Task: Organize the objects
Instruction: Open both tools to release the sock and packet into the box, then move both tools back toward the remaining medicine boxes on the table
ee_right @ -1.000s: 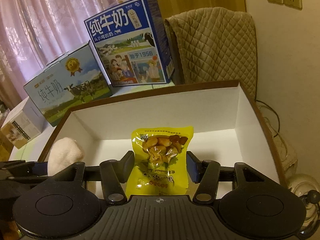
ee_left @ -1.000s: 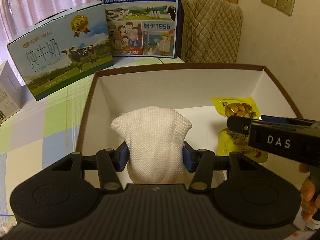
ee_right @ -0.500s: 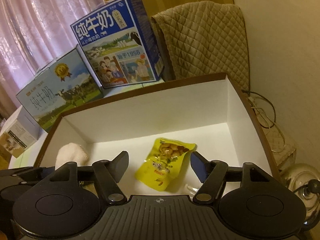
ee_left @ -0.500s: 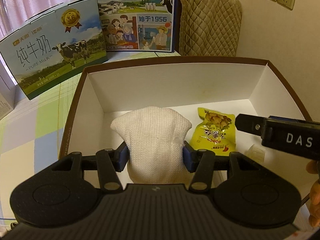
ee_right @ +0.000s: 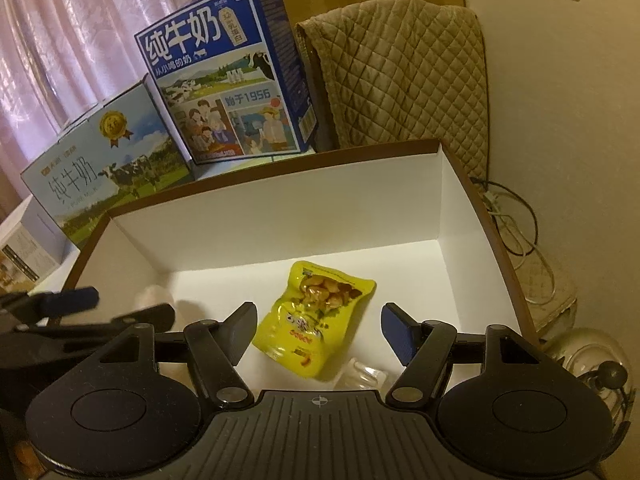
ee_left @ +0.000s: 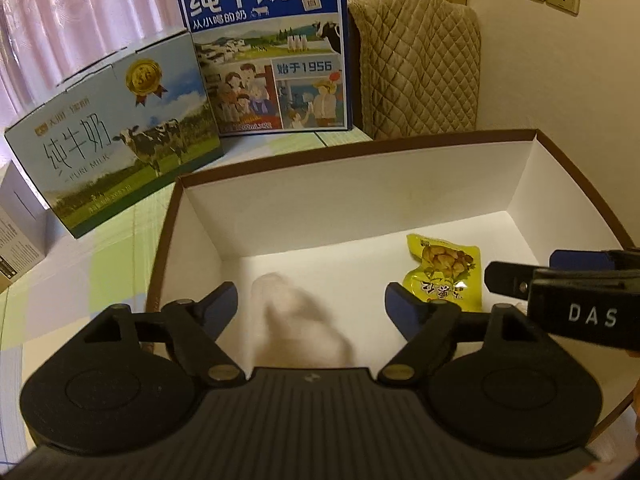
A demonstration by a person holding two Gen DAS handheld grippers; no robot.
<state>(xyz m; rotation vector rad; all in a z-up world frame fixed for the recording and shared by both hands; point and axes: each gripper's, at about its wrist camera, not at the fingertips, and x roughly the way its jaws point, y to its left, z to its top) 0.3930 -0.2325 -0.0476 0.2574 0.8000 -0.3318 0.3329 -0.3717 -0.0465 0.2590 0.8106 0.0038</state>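
White-walled, brown-rimmed cardboard box is sitting on the checked tabletop, filling the middle of both wrist views.

Quilted tan cover is hanging at 1 o'clock beyond the box, against the cream wall.

Blue milk carton is standing upright at 12 o'clock behind the far box wall. Pale milk carton with a cow picture is leaning at 10 o'clock, just beside the blue one.

Left gripper is hovering over the near left part of the box, jaws spread wide and gripping nothing. Right gripper is hovering over the near middle of the box, jaws likewise spread wide and empty; in the left wrist view its dark body marked DAS is showing at 3 o'clock.

White cloth pouch is lying between the left gripper's fingers without touching either, motion-blurred, inside the box toward its left side; whether it is resting on the floor of the box, cannot tell. In the right wrist view only a pale part of it is showing at 9 o'clock.

Yellow snack packet is lying flat on the box floor between the right gripper's fingers, apart from both, tilted toward 1 o'clock.

Small clear plastic item is lying just beside the packet's near corner; too blurred to identify.
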